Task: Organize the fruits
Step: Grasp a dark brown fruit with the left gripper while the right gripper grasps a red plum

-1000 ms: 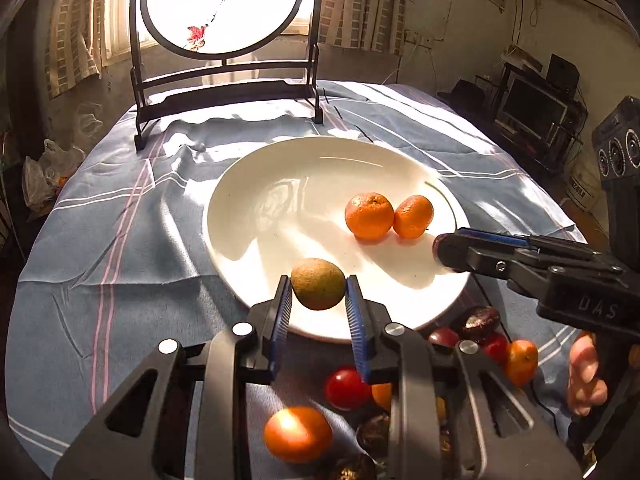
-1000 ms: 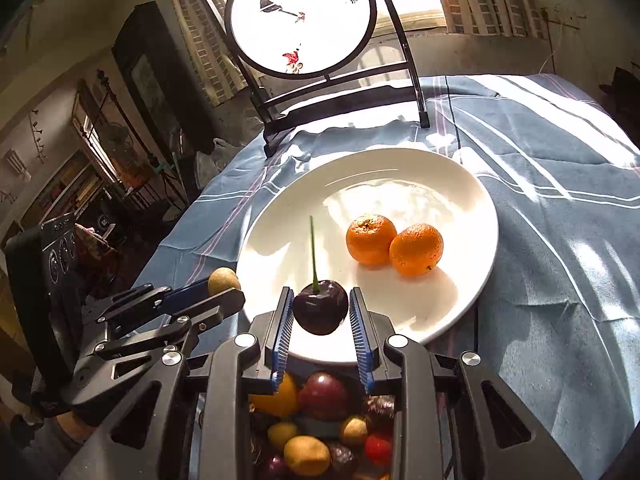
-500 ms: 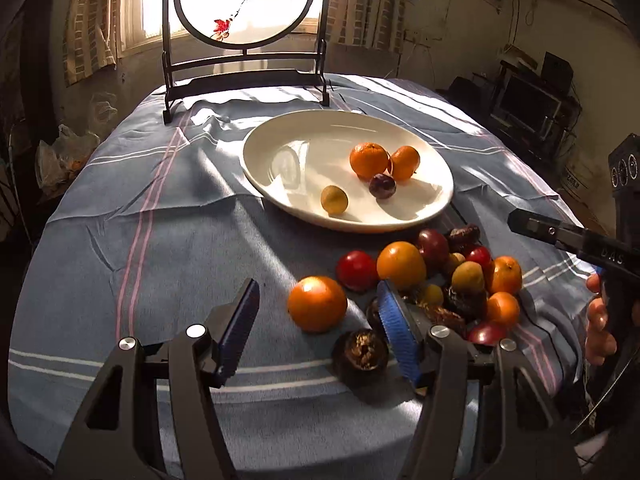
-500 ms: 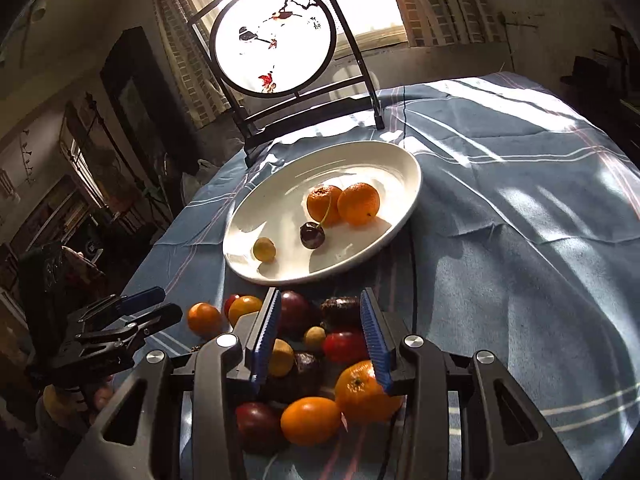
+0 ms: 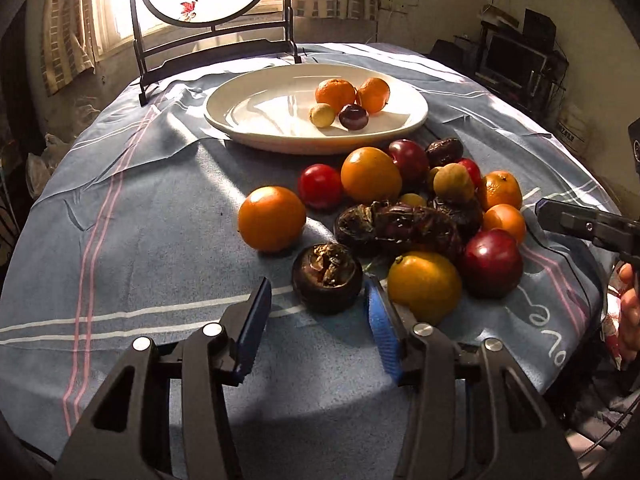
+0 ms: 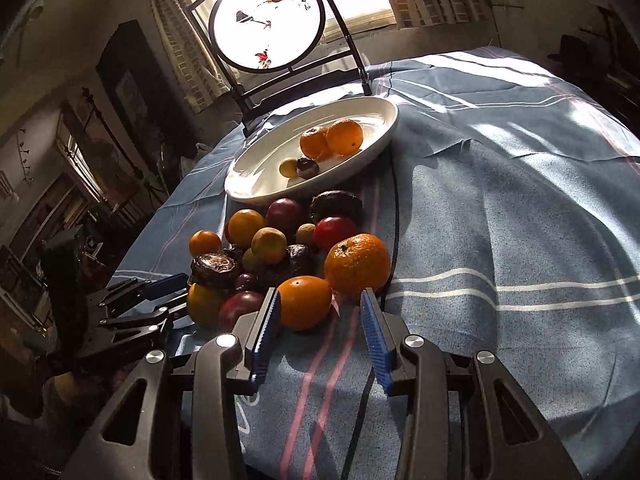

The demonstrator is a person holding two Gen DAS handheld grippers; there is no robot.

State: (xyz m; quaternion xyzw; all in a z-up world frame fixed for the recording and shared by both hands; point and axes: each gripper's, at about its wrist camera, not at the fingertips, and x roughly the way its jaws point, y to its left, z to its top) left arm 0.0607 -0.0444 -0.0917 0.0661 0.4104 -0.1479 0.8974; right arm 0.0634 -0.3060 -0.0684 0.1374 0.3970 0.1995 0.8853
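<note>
Fruits are only partly sorted. From the left wrist view, the white plate [image 5: 248, 136] holds four pieces, two mandarins [image 5: 335, 90], a small yellow fruit [image 5: 321, 115] and a dark cherry [image 5: 353, 116], while the big pile [image 5: 408, 208] lies on the blue cloth [image 5: 152, 220]. The left gripper [image 5: 318, 322] is wide and empty, a dark mangosteen [image 5: 327, 278] just before it. From the right wrist view, the right gripper [image 6: 320, 322] is also wide and empty (an orange [image 6: 305, 307] sits near its left finger). Most work is left, I judge.
</note>
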